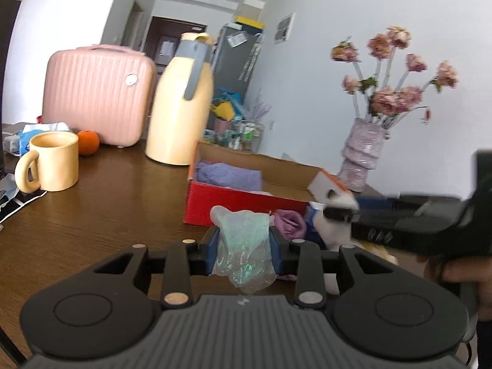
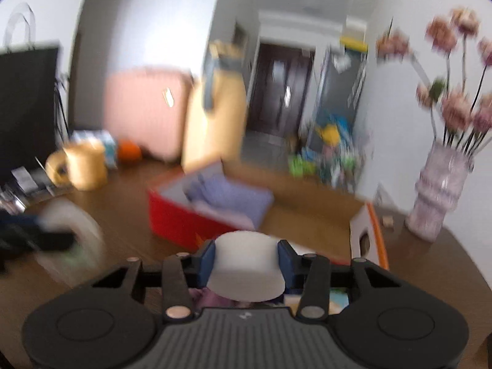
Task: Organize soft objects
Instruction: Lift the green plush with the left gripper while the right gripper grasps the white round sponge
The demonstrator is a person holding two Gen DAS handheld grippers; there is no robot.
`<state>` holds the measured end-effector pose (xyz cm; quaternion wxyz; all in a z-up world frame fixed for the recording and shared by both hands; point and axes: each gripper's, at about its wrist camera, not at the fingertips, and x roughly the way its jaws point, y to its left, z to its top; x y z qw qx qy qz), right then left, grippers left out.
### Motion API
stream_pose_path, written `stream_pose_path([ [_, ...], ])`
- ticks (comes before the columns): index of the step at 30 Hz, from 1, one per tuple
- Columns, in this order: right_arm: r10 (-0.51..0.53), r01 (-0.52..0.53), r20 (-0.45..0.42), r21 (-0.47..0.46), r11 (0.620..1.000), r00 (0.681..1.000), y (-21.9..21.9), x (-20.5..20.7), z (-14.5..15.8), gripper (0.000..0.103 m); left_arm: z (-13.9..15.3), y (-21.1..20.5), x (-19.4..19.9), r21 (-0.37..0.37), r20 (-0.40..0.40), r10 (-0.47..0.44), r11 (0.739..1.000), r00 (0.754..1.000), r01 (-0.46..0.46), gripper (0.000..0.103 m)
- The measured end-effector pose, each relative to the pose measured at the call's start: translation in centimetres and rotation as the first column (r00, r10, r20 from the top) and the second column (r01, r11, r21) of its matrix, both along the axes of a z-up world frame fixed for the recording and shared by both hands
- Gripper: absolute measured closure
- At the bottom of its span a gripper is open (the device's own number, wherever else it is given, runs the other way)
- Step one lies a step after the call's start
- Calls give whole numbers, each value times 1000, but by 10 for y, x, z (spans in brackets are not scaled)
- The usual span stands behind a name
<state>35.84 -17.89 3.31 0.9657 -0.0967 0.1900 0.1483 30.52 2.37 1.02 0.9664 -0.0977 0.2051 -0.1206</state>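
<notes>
Two soft objects are held over the counter (image 1: 92,203), one in each hand-held gripper.

In the left wrist view, a translucent green pouch (image 1: 244,246) is clamped by the left hand-held gripper (image 1: 244,247), near the red box (image 1: 240,206) with its purple cloth (image 1: 229,178). In the blurred right wrist view, a white soft object (image 2: 246,266) is pinched by the right hand-held gripper (image 2: 246,261), the box lying just beyond.

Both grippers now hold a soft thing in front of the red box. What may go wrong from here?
1. The left gripper pinches the greenish crinkly item only in the middle; its loose ends may snag on the red box wall.
2. The right gripper with its white soft item works close beside the left one, so the two may collide.
</notes>
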Motion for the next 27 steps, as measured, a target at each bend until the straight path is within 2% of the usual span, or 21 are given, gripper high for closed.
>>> stream_pose_path([
  [2, 38, -40, 26, 66, 997, 999, -2, -28, 4, 59, -3, -4, -12, 7, -12, -34, 999, 999, 34, 68],
  [4, 75, -74, -4, 106, 992, 997, -3, -51, -7, 58, -12, -8, -20, -1, -45, -67, 998, 997, 67, 68],
  [8, 10, -5, -78, 71, 997, 997, 1, -75, -50, 58, -35, -20, -33, -2, -127, -81, 997, 989, 82, 68],
  [11, -22, 27, -86, 58, 998, 996, -4, -97, -65, 54, -47, -28, -45, 2, -157, -83, 996, 984, 85, 64],
  [13, -25, 30, -81, 63, 998, 996, -11, -120, -68, 51, -49, -32, -57, 3, -154, -96, 995, 983, 97, 57],
  [15, -25, 34, -111, 76, 997, 994, -16, -132, -72, 49, -51, -36, -67, 8, -157, -114, 993, 981, 116, 46],
  [19, -44, 61, -129, 133, 989, 991, -25, -145, -76, 44, -51, -39, -76, 16, -161, -118, 992, 980, 122, 42],
  [23, -29, 49, -147, 136, 990, 989, -23, -139, -78, 39, -48, -41, -79, 39, -148, -117, 992, 982, 124, 37],
  [25, -18, 39, -151, 141, 989, 988, -22, -135, -79, 36, -48, -40, -78, 36, -149, -112, 992, 982, 119, 37],
  [26, -14, 37, -158, 140, 989, 987, -20, -131, -81, 36, -49, -39, -77, 37, -152, -109, 993, 982, 116, 41],
  [27, -11, 35, -167, 139, 990, 986, -19, -129, -82, 37, -50, -39, -76, 37, -152, -110, 992, 982, 117, 59],
])
